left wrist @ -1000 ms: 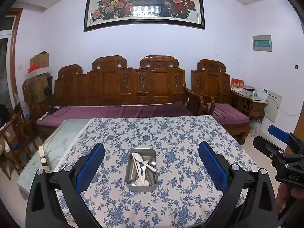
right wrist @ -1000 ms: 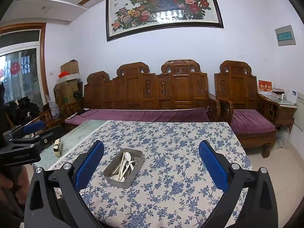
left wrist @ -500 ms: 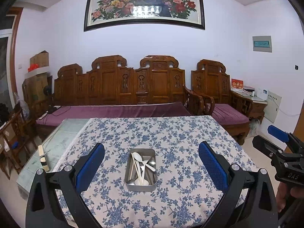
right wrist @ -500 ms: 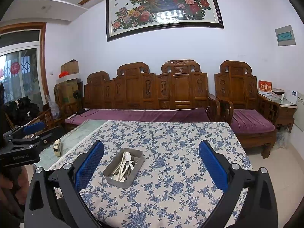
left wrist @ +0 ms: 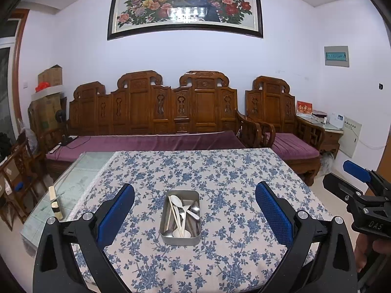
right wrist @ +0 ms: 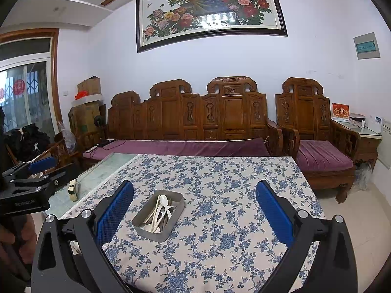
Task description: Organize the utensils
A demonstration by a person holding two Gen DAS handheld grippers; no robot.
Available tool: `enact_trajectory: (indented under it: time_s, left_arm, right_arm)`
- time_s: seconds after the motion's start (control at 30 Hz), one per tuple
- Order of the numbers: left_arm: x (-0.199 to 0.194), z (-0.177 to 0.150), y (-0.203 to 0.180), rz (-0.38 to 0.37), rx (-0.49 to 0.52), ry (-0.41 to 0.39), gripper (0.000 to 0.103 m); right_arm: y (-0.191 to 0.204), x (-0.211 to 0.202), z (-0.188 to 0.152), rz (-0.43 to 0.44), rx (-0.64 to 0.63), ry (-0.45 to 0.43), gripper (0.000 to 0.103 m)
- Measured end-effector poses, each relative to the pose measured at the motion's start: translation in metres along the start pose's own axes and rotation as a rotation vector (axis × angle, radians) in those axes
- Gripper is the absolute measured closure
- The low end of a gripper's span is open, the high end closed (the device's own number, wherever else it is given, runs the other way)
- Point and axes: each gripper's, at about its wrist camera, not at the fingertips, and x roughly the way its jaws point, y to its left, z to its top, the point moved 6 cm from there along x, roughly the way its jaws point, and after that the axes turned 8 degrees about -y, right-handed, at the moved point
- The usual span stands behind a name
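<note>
Seen from the left wrist, the left gripper (left wrist: 194,216) hangs above the near edge of the floral tablecloth (left wrist: 220,171) with its blue pads spread wide and nothing between them. A metal tray (left wrist: 180,239) sits on the cloth ahead, centred in the gap between the fingers but well clear of them; white spoons (left wrist: 176,201) and pale chopsticks (left wrist: 174,213) lie jumbled inside.

From the right wrist, the right gripper (right wrist: 194,216) is likewise wide apart and empty. There the tray (right wrist: 151,234) lies ahead and left of centre, nearer the left finger (right wrist: 113,213), not touching it, spoons (right wrist: 163,201) inside.
</note>
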Motion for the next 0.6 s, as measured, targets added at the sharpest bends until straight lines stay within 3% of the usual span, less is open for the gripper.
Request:
enact_trajectory:
  time_s: [0.6]
  left_arm:
    - [-0.0035,0.0024,-0.0015,-0.006,0.003,-0.005,0.007]
  right_arm:
    - [-0.0006,0.0004,-0.0006,0.001,0.001,0.000,0.002]
